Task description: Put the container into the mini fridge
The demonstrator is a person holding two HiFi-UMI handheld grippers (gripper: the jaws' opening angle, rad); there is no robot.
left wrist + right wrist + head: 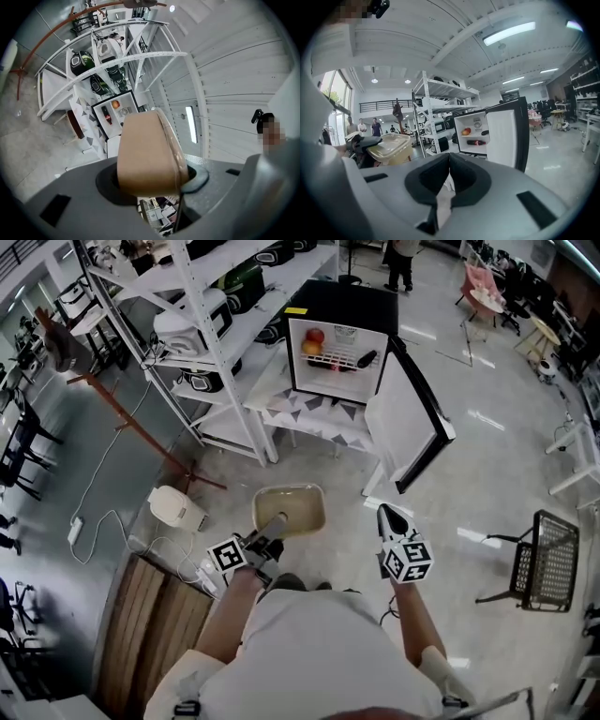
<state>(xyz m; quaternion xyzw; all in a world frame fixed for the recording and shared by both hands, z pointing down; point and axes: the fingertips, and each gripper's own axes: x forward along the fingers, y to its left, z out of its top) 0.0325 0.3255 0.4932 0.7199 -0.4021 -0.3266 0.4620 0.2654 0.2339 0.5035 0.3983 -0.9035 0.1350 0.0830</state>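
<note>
The white shelving rack (220,315) is standing just left of the mini fridge (339,306). The fridge is sitting on a low patterned worktop (314,416), with its door (410,423) hanging open to the right. The person is standing well back from it on the open floor, so the whole carry is lying ahead, and that is where I am expecting trouble.

The container (289,509), a beige tub with a clear lid, is hanging in the air in front of the person. It is sticking out beyond the left gripper (277,524), whose fingers are grasping it by its near end only. Held at one end like that, it may be sagging or twisting in the grip as the hand travels, and a jolt could be working it loose or popping the lid. The right gripper (390,514) is riding alongside with its fingers clenched on nothing, so it is giving no support underneath.

The door is standing out into the approach on the right, so a wide swing could be clipping its edge or the rack's post. Inside, fruit (314,339) and a dark bottle (476,142) are already taking up room, so the tub could be knocking them or catching on the wire shelf.
</note>
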